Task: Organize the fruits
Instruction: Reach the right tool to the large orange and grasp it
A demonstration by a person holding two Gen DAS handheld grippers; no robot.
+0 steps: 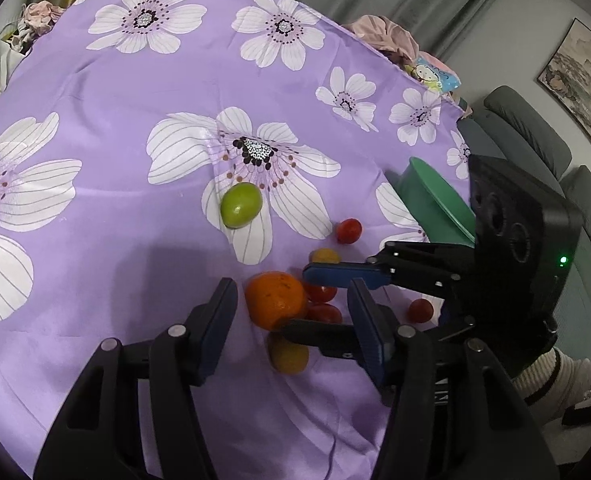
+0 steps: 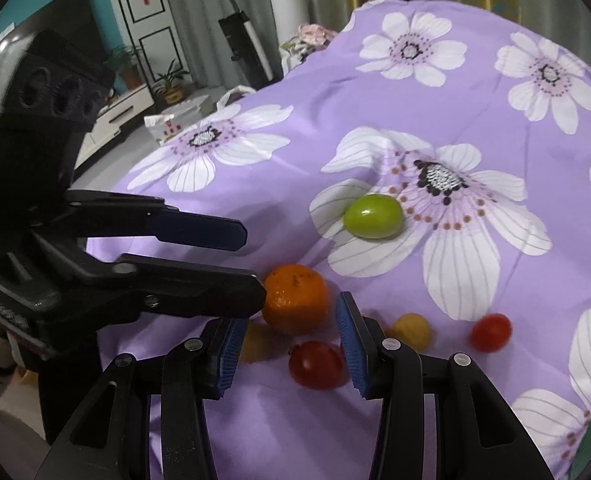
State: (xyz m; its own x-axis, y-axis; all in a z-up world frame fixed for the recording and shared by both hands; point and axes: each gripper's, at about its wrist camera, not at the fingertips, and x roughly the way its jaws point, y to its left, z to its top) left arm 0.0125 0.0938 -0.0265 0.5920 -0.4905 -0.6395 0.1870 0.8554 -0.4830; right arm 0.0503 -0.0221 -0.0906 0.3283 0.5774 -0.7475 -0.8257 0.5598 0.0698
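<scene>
On a purple flowered cloth (image 1: 135, 92), an orange (image 1: 273, 300) sits just ahead of the left gripper (image 1: 291, 316), whose jaws stand apart. Beside it, the right gripper (image 2: 289, 354) also gapes, a red tomato (image 2: 315, 364) between its fingers, seemingly untouched.

A home living room is being indicated: a grey sofa (image 1: 535, 136) and framed painting (image 1: 583, 80) at three o'clock, potted plants (image 2: 167, 80) and dark television (image 2: 67, 28) at ten o'clock.
</scene>
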